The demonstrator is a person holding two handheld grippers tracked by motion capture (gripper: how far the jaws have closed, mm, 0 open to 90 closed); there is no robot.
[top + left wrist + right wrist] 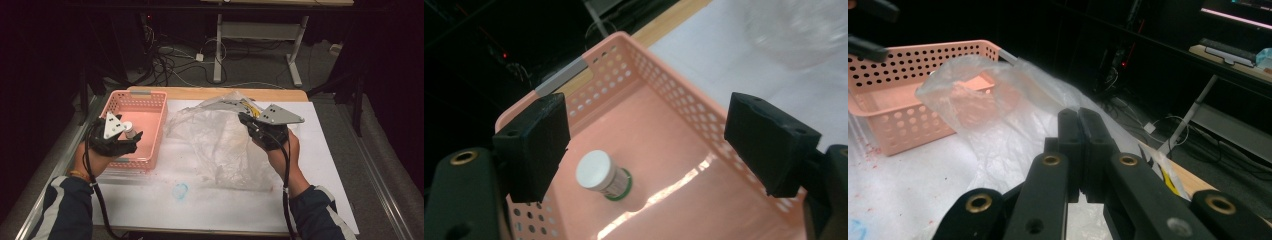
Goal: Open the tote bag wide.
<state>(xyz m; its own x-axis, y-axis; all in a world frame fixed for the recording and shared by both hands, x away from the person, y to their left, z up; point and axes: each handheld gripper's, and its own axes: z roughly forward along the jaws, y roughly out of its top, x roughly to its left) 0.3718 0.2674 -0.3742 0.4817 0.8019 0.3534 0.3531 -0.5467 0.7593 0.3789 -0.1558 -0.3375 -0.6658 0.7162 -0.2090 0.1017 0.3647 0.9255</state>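
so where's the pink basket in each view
high view: pink basket at left, below the left gripper.
left gripper view: centre, between the open jaws, a small white-capped bottle inside.
right gripper view: upper left.
shared landmark: the clear plastic bag beside it.

Three cameras: one fixed overhead, one riding each handheld gripper.

The high view looks forward and down from the person's side, taking in the whole table [330,165] and the floor beyond. The left gripper view peers steeply down, very close, between its own jaws into the pink basket [664,90]. The right gripper view looks low and nearly level across the table, along its own jaws. All three share that basket [150,100] [908,65] and the clear plastic bag [220,140] [799,30] [998,115].
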